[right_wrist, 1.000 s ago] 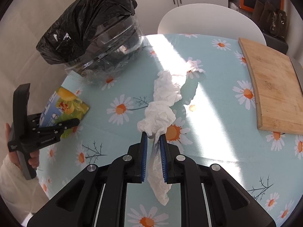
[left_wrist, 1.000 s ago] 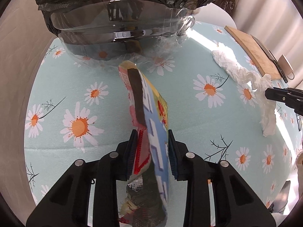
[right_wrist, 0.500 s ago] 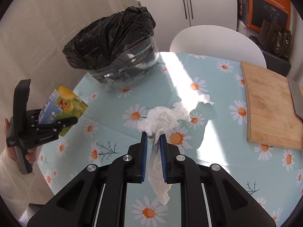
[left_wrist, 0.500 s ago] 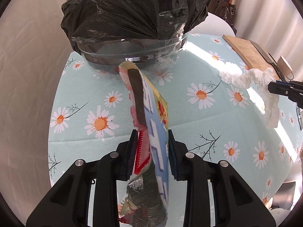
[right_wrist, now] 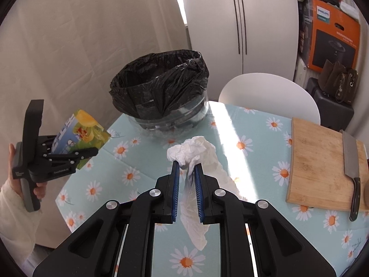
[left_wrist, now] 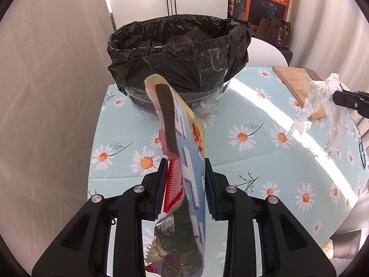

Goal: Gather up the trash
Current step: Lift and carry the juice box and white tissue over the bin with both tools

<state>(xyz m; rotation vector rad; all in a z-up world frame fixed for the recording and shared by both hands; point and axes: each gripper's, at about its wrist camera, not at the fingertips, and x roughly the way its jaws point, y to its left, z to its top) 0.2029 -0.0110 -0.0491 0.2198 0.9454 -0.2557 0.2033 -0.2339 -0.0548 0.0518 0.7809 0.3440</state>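
Left wrist view: the left gripper (left_wrist: 185, 184) is clamped on a snack wrapper (left_wrist: 182, 143) standing up between its jaws, before the black-lined bin (left_wrist: 178, 55). Right wrist view: the right gripper (right_wrist: 186, 184) pinches a crumpled tissue (right_wrist: 193, 150), its tail hanging between the jaws above the daisy tablecloth (right_wrist: 253, 161).

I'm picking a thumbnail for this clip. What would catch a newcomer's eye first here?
Probably the bowl lined with a crinkled black plastic bag, standing at the far edge of the daisy-print tablecloth. Next come the two catches held up in front of it: a colourful snack wrapper pinched in the left gripper and a crumpled white tissue in the right gripper.
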